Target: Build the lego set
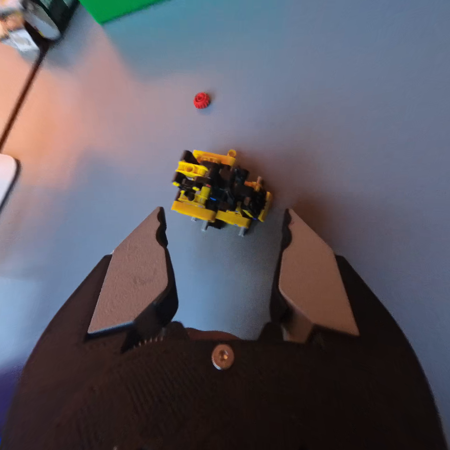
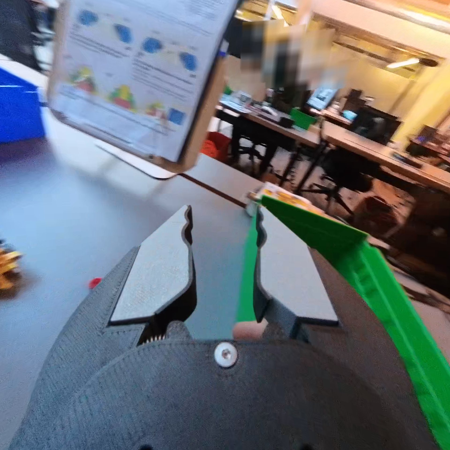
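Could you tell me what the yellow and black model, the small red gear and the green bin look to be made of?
Yellow and black model: moulded plastic, glossy, with pin holes and studs.
Small red gear: plastic too, probably; uniform colour, moulded teeth.
Green bin: apparently rigid plastic, smooth, evenly coloured wall; blur leaves the finish uncertain.

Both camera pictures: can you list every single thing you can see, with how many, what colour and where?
Lego model: one, yellow and black, on the table just beyond the left gripper.
Red gear: one, red, on the table past the model.
Green bin: one, green, beside the right gripper.
Instruction sheet: one, white with coloured pictures, propped up behind the table.
Blue box: one, blue, far left.
Table: one, grey.
Left gripper: one, black, open, empty.
Right gripper: one, black, open, empty.
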The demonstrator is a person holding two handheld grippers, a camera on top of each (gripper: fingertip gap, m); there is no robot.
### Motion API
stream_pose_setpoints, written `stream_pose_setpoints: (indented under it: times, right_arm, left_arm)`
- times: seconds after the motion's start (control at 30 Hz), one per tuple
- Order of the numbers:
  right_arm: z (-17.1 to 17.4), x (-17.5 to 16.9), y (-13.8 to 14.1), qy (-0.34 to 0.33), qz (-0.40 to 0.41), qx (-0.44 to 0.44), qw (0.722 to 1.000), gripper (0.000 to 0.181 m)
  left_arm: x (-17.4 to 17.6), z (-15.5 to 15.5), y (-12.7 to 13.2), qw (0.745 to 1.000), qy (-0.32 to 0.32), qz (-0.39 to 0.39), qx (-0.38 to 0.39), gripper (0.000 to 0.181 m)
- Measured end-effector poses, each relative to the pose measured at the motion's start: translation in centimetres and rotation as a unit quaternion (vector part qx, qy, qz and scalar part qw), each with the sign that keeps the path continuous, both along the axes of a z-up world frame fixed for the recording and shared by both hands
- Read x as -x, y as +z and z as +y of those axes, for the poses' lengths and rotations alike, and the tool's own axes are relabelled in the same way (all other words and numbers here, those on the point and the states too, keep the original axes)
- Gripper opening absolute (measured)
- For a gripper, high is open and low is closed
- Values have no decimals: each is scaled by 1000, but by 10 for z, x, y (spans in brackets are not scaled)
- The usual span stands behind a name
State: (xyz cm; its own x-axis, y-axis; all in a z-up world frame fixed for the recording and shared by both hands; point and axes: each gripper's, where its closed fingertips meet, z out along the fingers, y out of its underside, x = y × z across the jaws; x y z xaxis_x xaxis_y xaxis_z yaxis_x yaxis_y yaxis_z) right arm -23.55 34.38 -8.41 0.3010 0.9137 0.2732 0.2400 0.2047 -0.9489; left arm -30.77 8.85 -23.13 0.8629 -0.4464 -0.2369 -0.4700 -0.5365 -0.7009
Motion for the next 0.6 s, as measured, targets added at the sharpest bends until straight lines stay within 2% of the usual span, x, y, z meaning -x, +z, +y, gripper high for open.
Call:
stream_pose_setpoints:
  times: [0.1,0.17,0.27,0.33,0.43,0.5,0.6]
  right_arm:
    - [-73,29,-20,109,-45,-24,993,47]
    - [-118,39,-37,174,-87,-63,979,40]
    - [-194,43,-86,313,-166,-37,934,29]
    - [-223,43,-123,356,-231,-5,905,30]
    - [-250,38,-159,398,-288,36,870,26]
    - [-263,39,-164,416,-284,78,860,27]
    - [-267,39,-163,429,-283,106,851,25]
  left_arm:
    - [6,-9,33,998,-7,-44,-46,84]
    - [10,-16,43,996,-11,-53,-65,73]
    - [12,-22,26,998,-18,-54,-22,32]
    - [10,-24,8,998,-15,-60,27,12]
    - [-7,-27,-1,995,-40,-82,47,14]
    - [-12,-22,-3,994,-34,-95,44,26]
    - [-19,-13,-14,994,-17,-97,54,30]
